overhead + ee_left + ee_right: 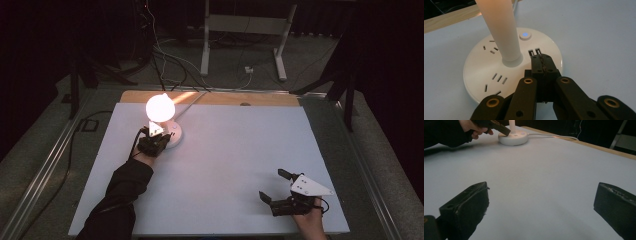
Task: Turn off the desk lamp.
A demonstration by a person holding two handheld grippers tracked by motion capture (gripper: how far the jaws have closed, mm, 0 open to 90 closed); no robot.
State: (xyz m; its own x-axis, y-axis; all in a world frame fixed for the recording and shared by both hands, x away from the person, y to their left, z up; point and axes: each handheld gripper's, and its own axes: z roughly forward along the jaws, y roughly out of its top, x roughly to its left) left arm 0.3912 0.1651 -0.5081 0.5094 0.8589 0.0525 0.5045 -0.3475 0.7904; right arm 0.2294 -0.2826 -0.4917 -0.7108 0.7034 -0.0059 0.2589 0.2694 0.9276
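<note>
The right gripper (274, 186) idles near the pale blue-grey worktop's (235, 160) front edge, jaws spread wide and empty. Farther off, the left gripper (542, 65) rests jaws pinched together, holding nothing, on the lit white round-based desk lamp's (165, 122) base beside the small blue-glowing round button (525, 35) — any press there should probably come straight down, gently, lest the base skid.

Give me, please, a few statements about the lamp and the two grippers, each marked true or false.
1. The lamp is lit. True.
2. The left gripper has its jaws spread wide. False: they are shut together, over the lamp base near the USB ports.
3. The right gripper is open with nothing between its jaws. True.
4. The button on the base is dark. False: it glows blue.
5. The right gripper touches the lamp. False: it sits far across the table.
</note>
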